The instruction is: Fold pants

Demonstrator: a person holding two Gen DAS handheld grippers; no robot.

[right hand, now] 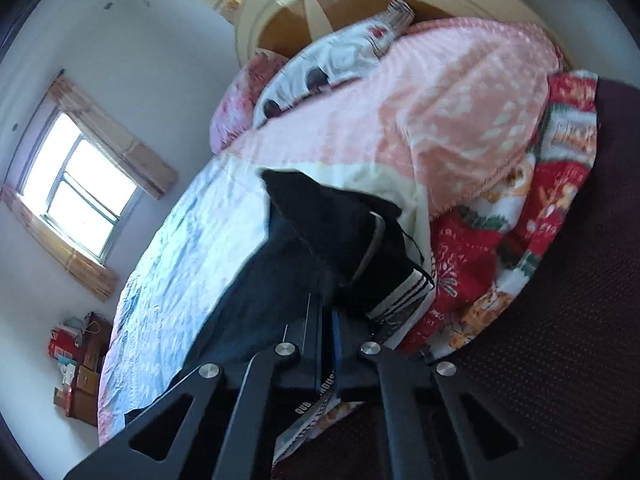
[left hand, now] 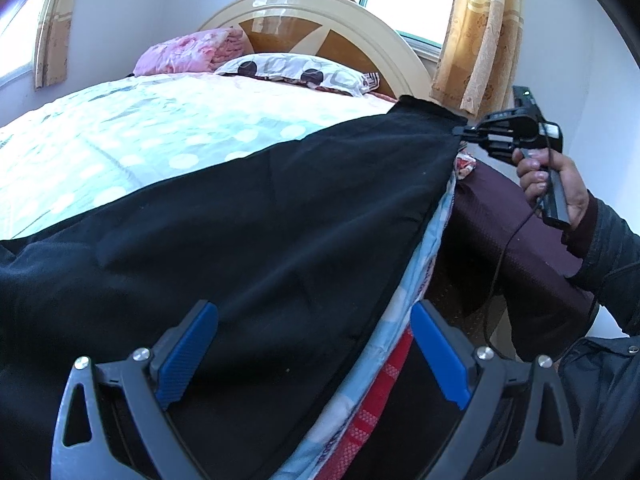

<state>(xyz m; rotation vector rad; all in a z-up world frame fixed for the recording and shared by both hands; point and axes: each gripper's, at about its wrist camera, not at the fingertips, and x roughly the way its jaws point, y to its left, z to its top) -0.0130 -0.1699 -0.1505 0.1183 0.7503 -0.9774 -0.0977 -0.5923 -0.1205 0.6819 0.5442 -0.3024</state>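
Black pants (left hand: pixel 256 216) lie spread across the bed's light dotted cover (left hand: pixel 120 136). My left gripper (left hand: pixel 312 344) is open, its blue pads either side of the pants' near edge, holding nothing. My right gripper (left hand: pixel 460 130) is shut on the far corner of the pants and lifts it off the bed at the right edge. In the right wrist view the right gripper (right hand: pixel 326 320) has its jaws closed on the black fabric (right hand: pixel 320 232), with the white-striped waistband (right hand: pixel 404 296) just to the right.
A patterned pillow (left hand: pixel 296 70) and a folded pink blanket (left hand: pixel 188 52) sit by the headboard (left hand: pixel 320 24). A red printed blanket (right hand: pixel 500 240) hangs at the bed's side over a dark maroon base (left hand: pixel 512 232). Boxes (right hand: pixel 80 368) stand by the far wall.
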